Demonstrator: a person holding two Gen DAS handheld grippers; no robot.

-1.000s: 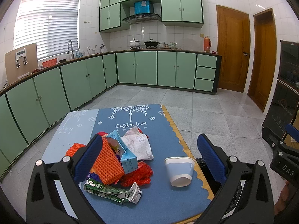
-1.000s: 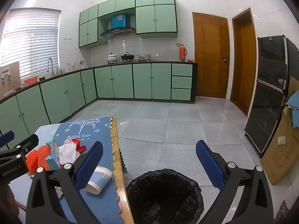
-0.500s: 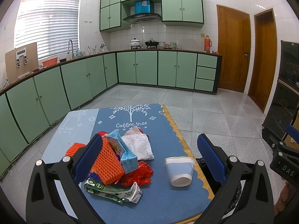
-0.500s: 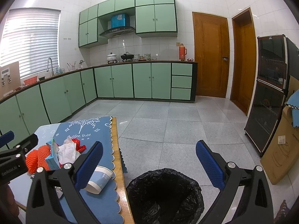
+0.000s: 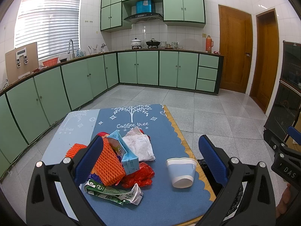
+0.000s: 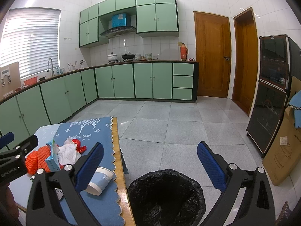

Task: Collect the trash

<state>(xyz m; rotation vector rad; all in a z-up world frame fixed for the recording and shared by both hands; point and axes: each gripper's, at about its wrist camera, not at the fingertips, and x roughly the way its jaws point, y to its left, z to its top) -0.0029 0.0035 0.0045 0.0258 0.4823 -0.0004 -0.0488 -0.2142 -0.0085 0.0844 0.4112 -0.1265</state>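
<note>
On the blue mat that covers the table we see the trash in 1 loose heap: an orange foam net, a light blue carton leaning against it, a crumpled white tissue behind, a red wrapper under them and a flattened green and white pack at the near edge. Just to the right of the heap, apart from it, a blue and white paper cup lies on its side near the mat's scalloped edge. Our left gripper hangs above the near end of the table with its 2 blue fingers spread wide, holding nothing; the heap and the cup both show between them. Our right gripper is likewise spread wide and empty, held over the floor beside the table, and between its fingers we look down on a bin lined with a black bag, standing right against the table's wooden edge. Beyond lie grey floor tiles, green cabinets under a counter with pots, 2 wooden doors, and a dark glass cabinet at the right.
</note>
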